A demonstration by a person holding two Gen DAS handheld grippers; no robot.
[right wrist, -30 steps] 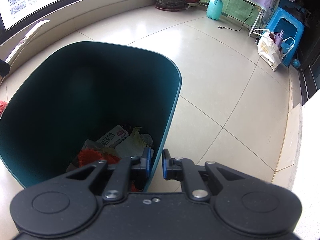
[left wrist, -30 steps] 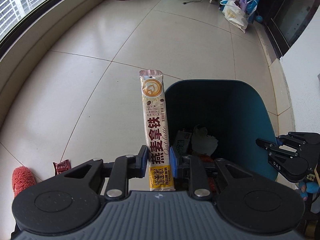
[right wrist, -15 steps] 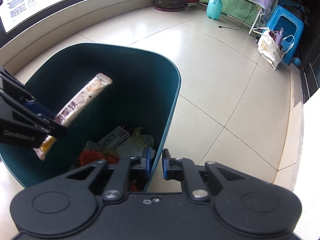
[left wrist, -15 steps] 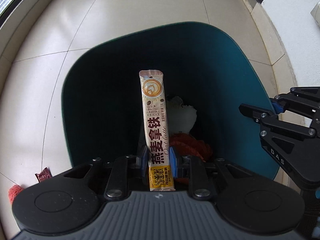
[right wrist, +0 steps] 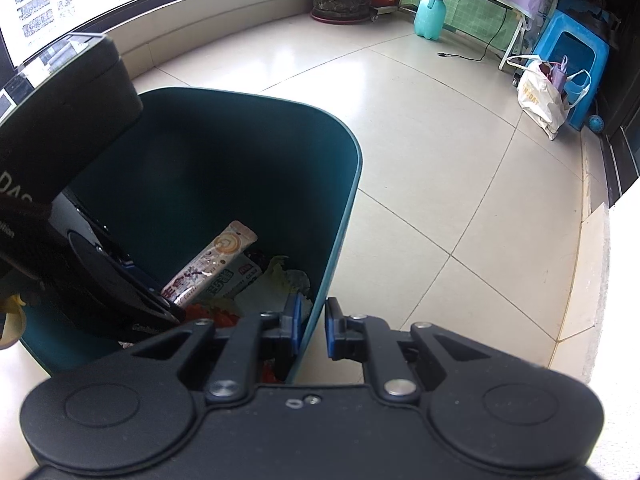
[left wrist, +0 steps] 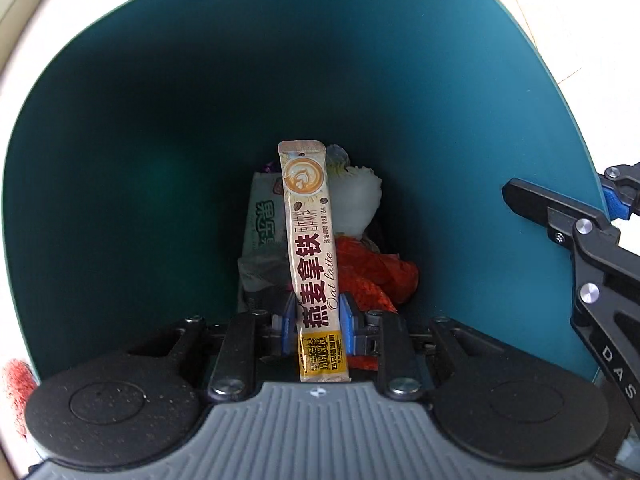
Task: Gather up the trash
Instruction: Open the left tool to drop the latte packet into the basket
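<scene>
Claws first: the left claw (left wrist: 317, 322) pointed straight down into the teal bin (left wrist: 120, 160), its 2 blue pads clenched on the lower part of a long coffee stick packet (left wrist: 310, 240), which stood up between them with its printed face toward the camera. The packet's far end, with the latte picture, hung inside the bin above the rubbish at the bottom. Beyond the left claw's tips lay a green-and-white wrapper (left wrist: 264, 224) just left of the packet, a crumpled white tissue (left wrist: 354, 200) just right of it, and a bunched orange-red net (left wrist: 372, 276) below the tissue, close to the right pad. A red fuzzy thing (left wrist: 14, 380) showed outside the bin wall, far to the left of that claw.

The right claw (right wrist: 310, 326) sat at the bin's near rim (right wrist: 340, 232), the thin teal wall running up between its 2 blue pads, which were nearly together and gripped the rim. From there the packet (right wrist: 212, 262) appeared ahead and left, slanting inside the bin, with the left claw's black body (right wrist: 80, 240) further left. Pale floor tiles (right wrist: 440, 160) spread ahead and to the right of the right claw
</scene>
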